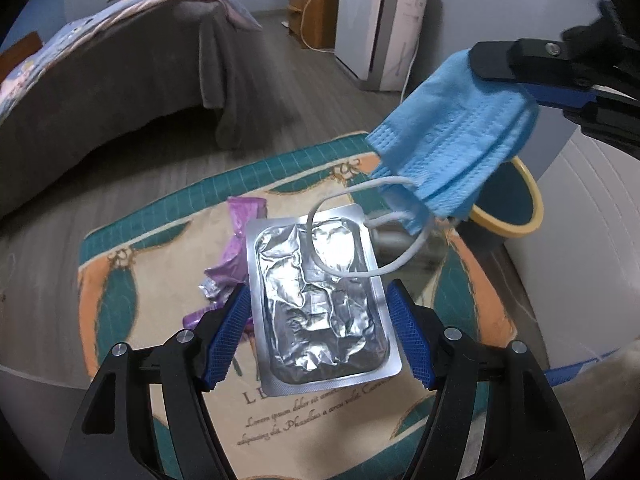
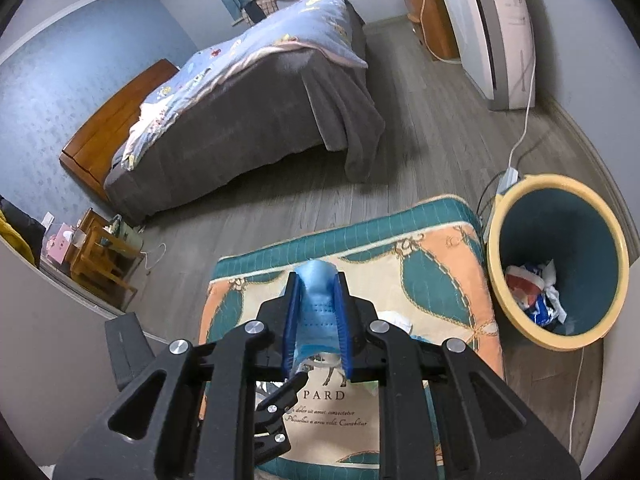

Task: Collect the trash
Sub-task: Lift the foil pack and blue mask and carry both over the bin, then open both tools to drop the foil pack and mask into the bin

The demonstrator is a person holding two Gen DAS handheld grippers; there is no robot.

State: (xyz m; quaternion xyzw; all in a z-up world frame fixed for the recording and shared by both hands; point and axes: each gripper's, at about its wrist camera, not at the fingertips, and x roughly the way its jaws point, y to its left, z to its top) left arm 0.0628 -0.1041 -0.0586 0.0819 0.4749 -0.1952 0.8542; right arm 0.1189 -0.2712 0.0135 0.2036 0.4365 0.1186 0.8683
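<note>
My left gripper (image 1: 318, 288) grips a crumpled silver foil blister pack (image 1: 320, 312) by its two long edges, over the patterned table (image 1: 140, 280). A purple wrapper (image 1: 240, 248) lies on the table just left of the pack. My right gripper (image 2: 318, 280) is shut on a blue face mask (image 2: 318, 312). In the left wrist view that right gripper (image 1: 516, 80) is at the upper right, and the face mask (image 1: 452, 132) hangs from it with its white ear loops dangling over the pack. A yellow-rimmed teal bin (image 2: 496, 240) stands on the floor right of the table, with crumpled trash inside.
A bed (image 2: 280, 100) with a grey cover stands across the wooden floor. A white appliance (image 2: 500, 32) and a wooden cabinet (image 2: 432, 20) line the far wall. A white cable (image 2: 524, 120) runs down to a power strip behind the bin (image 1: 532, 216).
</note>
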